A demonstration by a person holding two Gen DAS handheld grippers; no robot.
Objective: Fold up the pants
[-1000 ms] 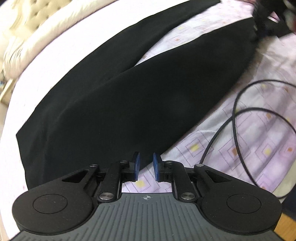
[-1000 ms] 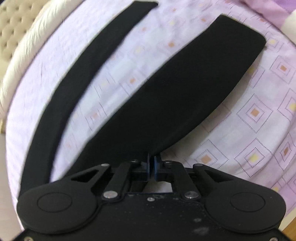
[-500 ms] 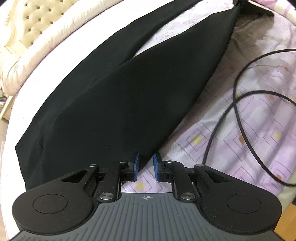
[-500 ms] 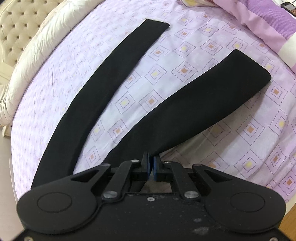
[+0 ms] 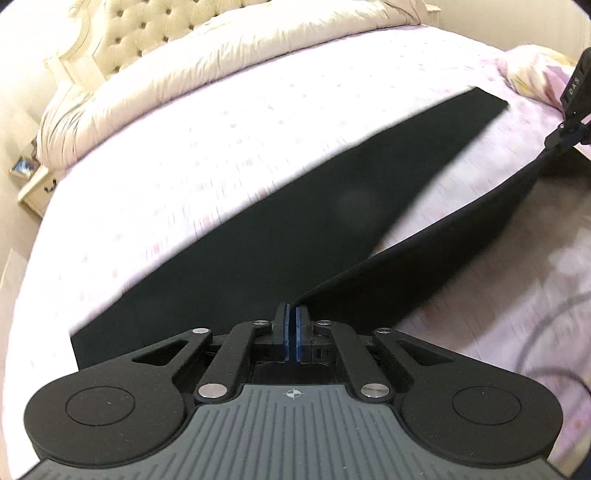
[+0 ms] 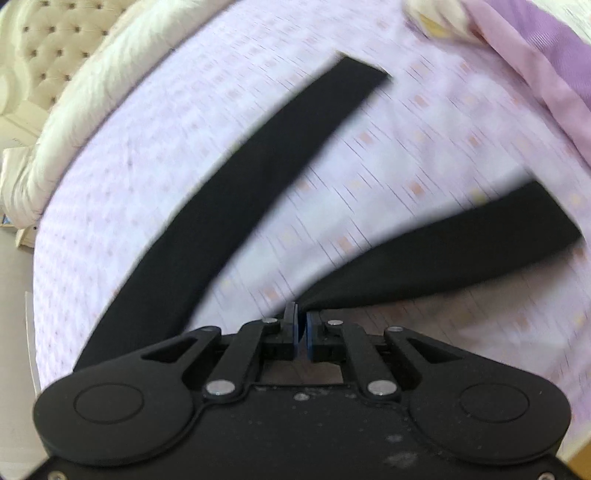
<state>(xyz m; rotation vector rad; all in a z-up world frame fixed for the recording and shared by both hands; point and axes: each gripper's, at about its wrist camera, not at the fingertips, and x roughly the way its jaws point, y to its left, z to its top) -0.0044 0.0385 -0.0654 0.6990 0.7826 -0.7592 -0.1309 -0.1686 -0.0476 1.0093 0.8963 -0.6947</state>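
1. A bed [image 5: 229, 155] covered by a pale lilac patterned sheet fills both views. A cream quilt [image 5: 192, 74] is bunched along its far edge below a tufted headboard [image 5: 147, 33].

2. A pair of black pants [image 5: 288, 236] lies across the sheet with its two legs splayed in a V. In the left wrist view the long axis runs from the waist at the near left to the hems at the far right.

3. The farther leg [image 6: 236, 184] lies flat on the sheet. The nearer leg [image 6: 461, 254] is raised off the sheet along its near edge and stretched between the two grippers; this is the leg to be carried across.

4. The left gripper [image 5: 294, 334] has just been closing. Its blue pads now meet on the nearer leg's edge toward the waist end, with fabric between them.

5. The right gripper [image 6: 302, 334] is clamped on the same edge farther down the leg. In the left wrist view it sits at the far right [image 5: 570, 127], with cloth taut below it.

6. The coming move likely turns on this: the flat leg lies ahead of and to the left of both sets of jaws, so the held leg would travel that way, both ends together.

7. Both views are motion-blurred, so how much cloth each pad holds is uncertain.

8. A dark cable [image 5: 550, 325] loops on the sheet at the near right.
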